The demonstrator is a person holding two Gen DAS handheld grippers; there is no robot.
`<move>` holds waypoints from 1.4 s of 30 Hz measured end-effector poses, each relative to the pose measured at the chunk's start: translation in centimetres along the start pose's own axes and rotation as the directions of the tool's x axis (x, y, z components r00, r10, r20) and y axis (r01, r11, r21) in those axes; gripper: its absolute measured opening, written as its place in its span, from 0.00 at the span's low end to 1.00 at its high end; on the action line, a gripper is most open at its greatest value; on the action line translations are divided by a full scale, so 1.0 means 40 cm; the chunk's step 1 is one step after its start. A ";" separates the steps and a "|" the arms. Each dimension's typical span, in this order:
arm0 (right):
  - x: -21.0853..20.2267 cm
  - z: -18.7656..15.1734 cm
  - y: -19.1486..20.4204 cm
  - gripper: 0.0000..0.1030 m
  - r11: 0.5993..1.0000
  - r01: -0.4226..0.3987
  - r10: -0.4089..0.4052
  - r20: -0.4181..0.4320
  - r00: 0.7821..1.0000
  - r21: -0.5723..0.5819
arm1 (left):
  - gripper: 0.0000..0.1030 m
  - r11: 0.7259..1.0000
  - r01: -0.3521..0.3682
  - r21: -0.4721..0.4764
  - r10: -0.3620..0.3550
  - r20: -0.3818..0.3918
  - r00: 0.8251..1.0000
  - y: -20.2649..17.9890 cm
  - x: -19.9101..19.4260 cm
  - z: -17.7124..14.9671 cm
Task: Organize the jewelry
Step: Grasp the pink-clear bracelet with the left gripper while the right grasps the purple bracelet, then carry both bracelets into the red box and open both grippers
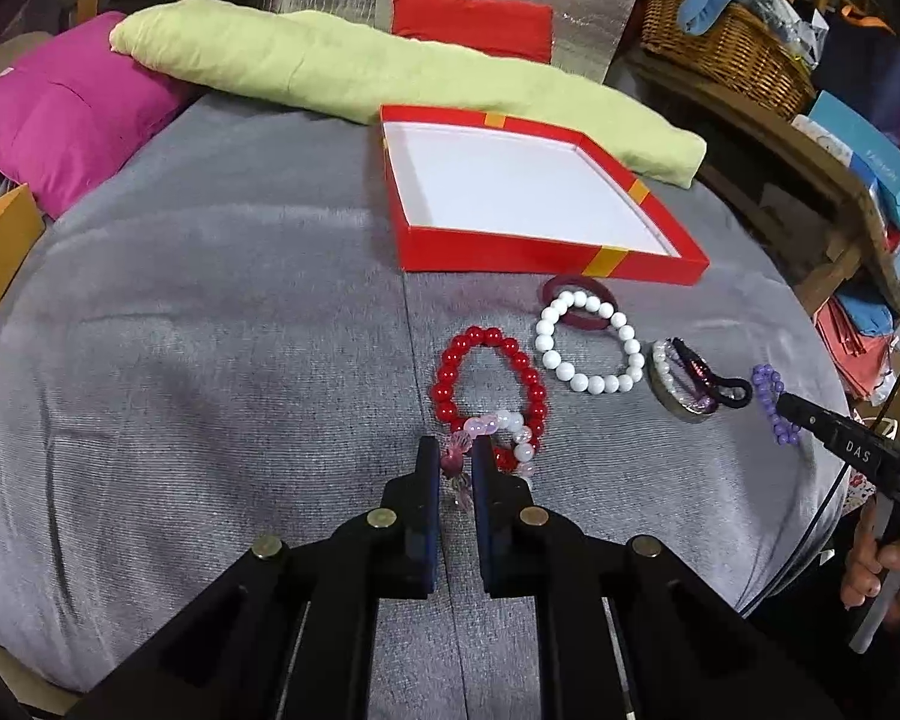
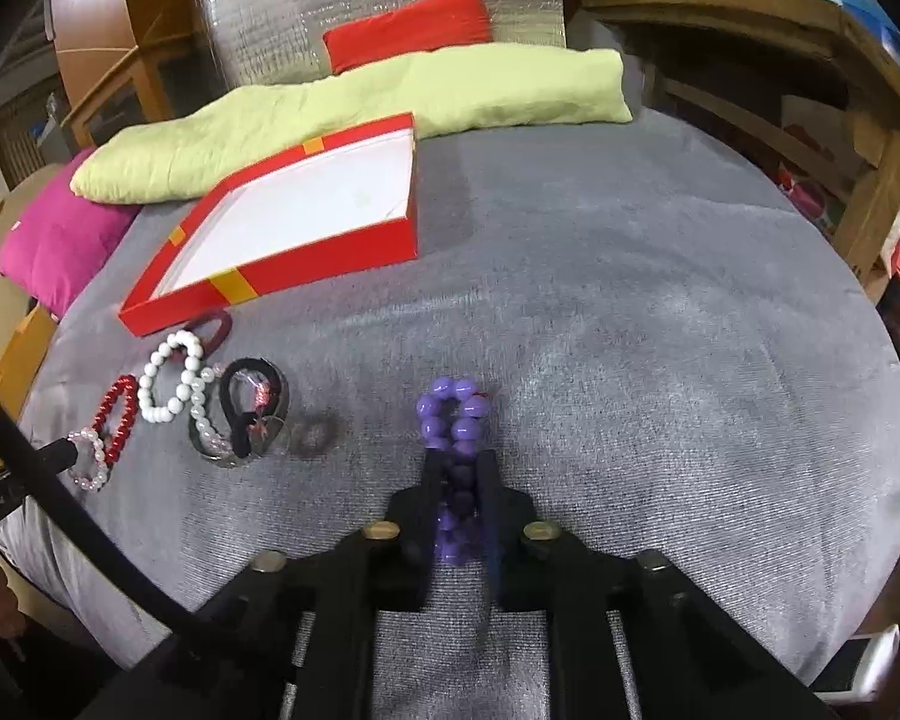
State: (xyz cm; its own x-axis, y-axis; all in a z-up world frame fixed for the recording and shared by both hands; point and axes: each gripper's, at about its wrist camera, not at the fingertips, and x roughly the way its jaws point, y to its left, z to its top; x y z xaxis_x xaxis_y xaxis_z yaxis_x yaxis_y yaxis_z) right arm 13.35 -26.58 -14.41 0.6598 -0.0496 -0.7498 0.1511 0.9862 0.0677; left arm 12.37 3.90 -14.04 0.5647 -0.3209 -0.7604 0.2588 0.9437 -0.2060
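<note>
Left wrist view: the left gripper [image 1: 457,456] pinches the pink bracelet [image 1: 498,429], which overlaps the red bracelet [image 1: 489,381] at 12 o'clock; lifting could drag the red one along. The empty box [image 1: 546,252] lies beyond, toward 1 o'clock.

Right wrist view: the right gripper [image 2: 459,468] is pressed onto the purple bracelet [image 2: 455,414], beads bunched between the fingers. The smooth beads may slip out mid-carry toward the box [image 2: 330,258] at 10 o'clock.
</note>
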 end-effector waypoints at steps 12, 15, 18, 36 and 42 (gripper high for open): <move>-0.031 0.049 0.007 0.10 0.991 -0.106 0.102 0.053 0.993 0.080 | 0.11 0.998 0.057 0.028 -0.059 0.063 0.996 0.010 -0.050 0.054; -0.026 0.099 0.011 0.10 0.981 -0.150 0.141 0.076 0.987 0.122 | 0.10 0.997 0.077 0.029 -0.080 0.083 0.993 -0.006 -0.055 0.117; -0.022 0.174 0.039 0.10 0.974 -0.189 0.172 0.134 0.976 0.128 | 0.11 0.997 0.051 0.060 -0.058 0.120 0.991 -0.025 -0.047 0.199; 0.296 0.377 0.207 0.13 0.945 -0.271 0.267 0.046 0.963 0.182 | 0.11 0.999 0.035 0.016 -0.035 -0.001 0.999 0.001 0.248 0.381; 0.263 0.383 0.165 0.61 0.955 -0.218 0.208 0.072 0.975 0.198 | 0.42 0.999 0.026 -0.024 -0.025 0.025 0.999 0.022 0.230 0.384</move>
State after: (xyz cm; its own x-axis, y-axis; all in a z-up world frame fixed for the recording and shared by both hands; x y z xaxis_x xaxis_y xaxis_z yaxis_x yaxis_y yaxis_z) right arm 32.55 -23.00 -11.77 0.7283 0.1453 -0.6697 0.1462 0.9218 0.3590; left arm 29.81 0.54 -11.75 0.5775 -0.3462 -0.7393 0.2540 0.9369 -0.2403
